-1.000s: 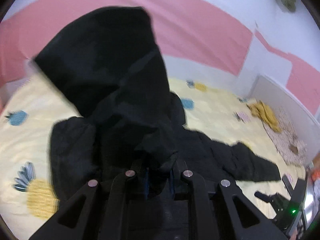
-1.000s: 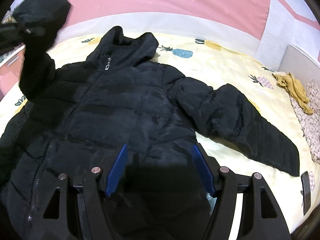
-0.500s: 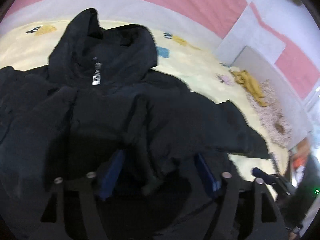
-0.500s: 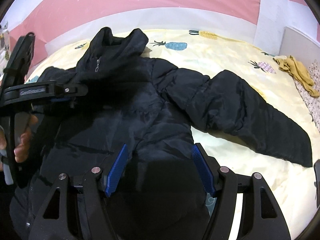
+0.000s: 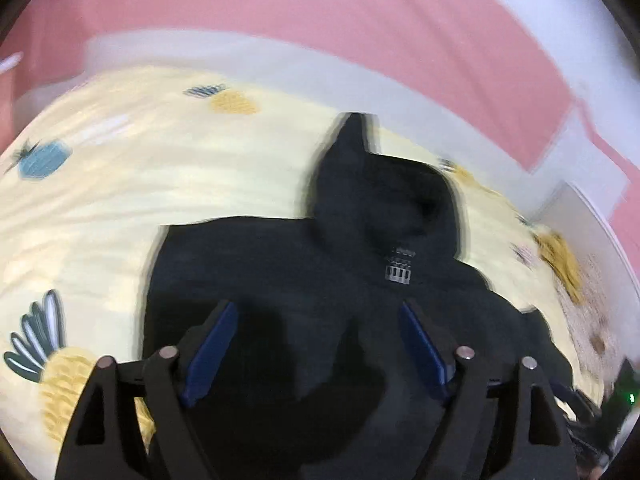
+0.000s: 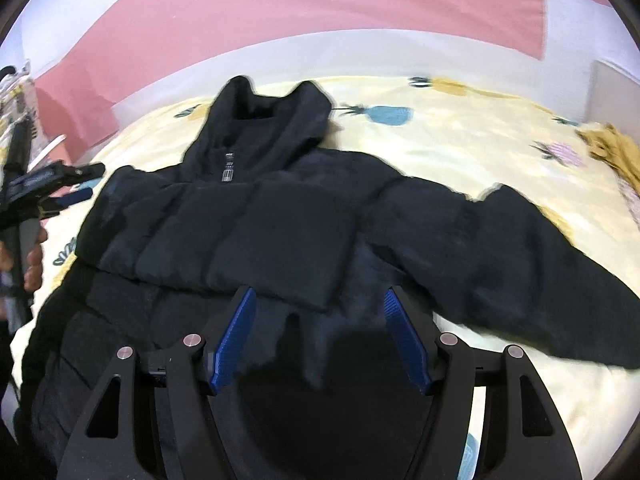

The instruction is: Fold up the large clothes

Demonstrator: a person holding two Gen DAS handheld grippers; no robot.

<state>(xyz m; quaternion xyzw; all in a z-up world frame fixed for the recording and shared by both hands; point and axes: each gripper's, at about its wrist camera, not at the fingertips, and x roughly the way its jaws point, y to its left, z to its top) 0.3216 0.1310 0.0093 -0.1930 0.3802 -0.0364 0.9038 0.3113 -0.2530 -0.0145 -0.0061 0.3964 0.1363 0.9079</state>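
Note:
A black puffer jacket (image 6: 280,240) lies front up on a yellow pineapple-print bed sheet (image 6: 460,136). Its left sleeve (image 6: 248,248) is folded across the chest. Its other sleeve (image 6: 540,264) stretches out to the right. The collar and zipper pull (image 6: 228,172) point to the far side. My right gripper (image 6: 320,336) is open and empty above the jacket's lower middle. My left gripper (image 5: 316,352) is open and empty above the jacket (image 5: 320,288), and it also shows at the left edge of the right wrist view (image 6: 68,184). The left wrist view is blurred.
A pink and white wall (image 6: 320,12) runs behind the bed. A mustard-yellow garment (image 6: 616,148) lies at the bed's far right on a patterned cloth (image 5: 596,320). A white panel (image 6: 612,84) stands at the right. Bare sheet (image 5: 120,184) lies left of the jacket.
My left gripper let go of the left sleeve, which now lies folded across the chest. It opened and swung away to the left. My right gripper stayed open over the jacket.

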